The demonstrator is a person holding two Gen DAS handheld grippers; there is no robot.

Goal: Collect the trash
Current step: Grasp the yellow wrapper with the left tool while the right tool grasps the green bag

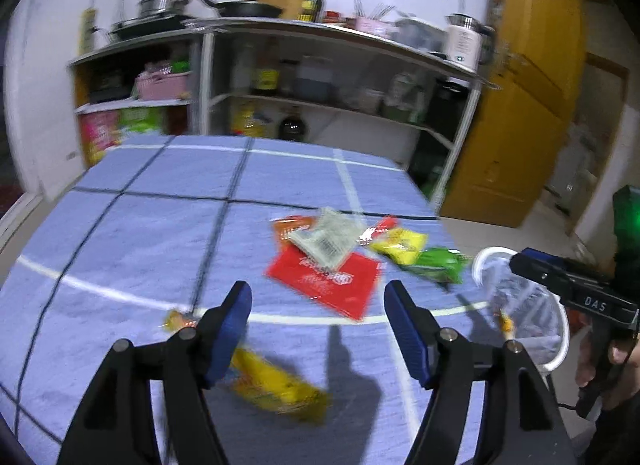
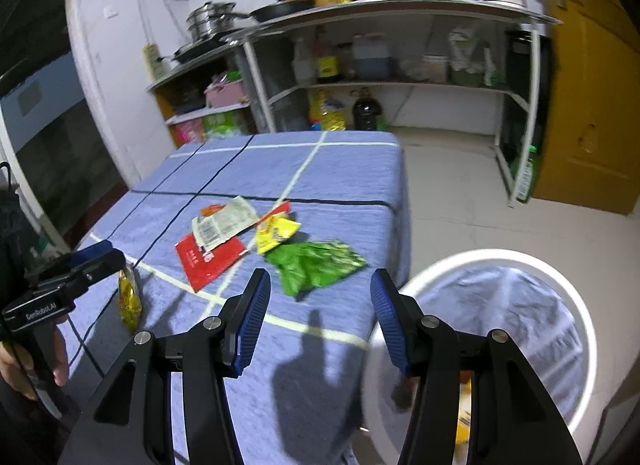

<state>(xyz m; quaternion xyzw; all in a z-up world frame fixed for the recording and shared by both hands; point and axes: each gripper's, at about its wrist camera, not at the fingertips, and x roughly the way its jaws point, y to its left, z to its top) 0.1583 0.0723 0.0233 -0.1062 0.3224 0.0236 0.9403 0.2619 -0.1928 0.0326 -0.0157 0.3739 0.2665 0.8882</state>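
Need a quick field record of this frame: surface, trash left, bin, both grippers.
surface: table with blue checked cloth
trash on table: red packet, white barcode wrapper lying partly on it, yellow wrapper, green wrapper, yellow packet nearer the left gripper
bin: white bin with clear liner, beside the table's right edge; some bits already inside, blurred
left gripper: open, nothing between the jaws
right gripper: open, nothing between the jaws
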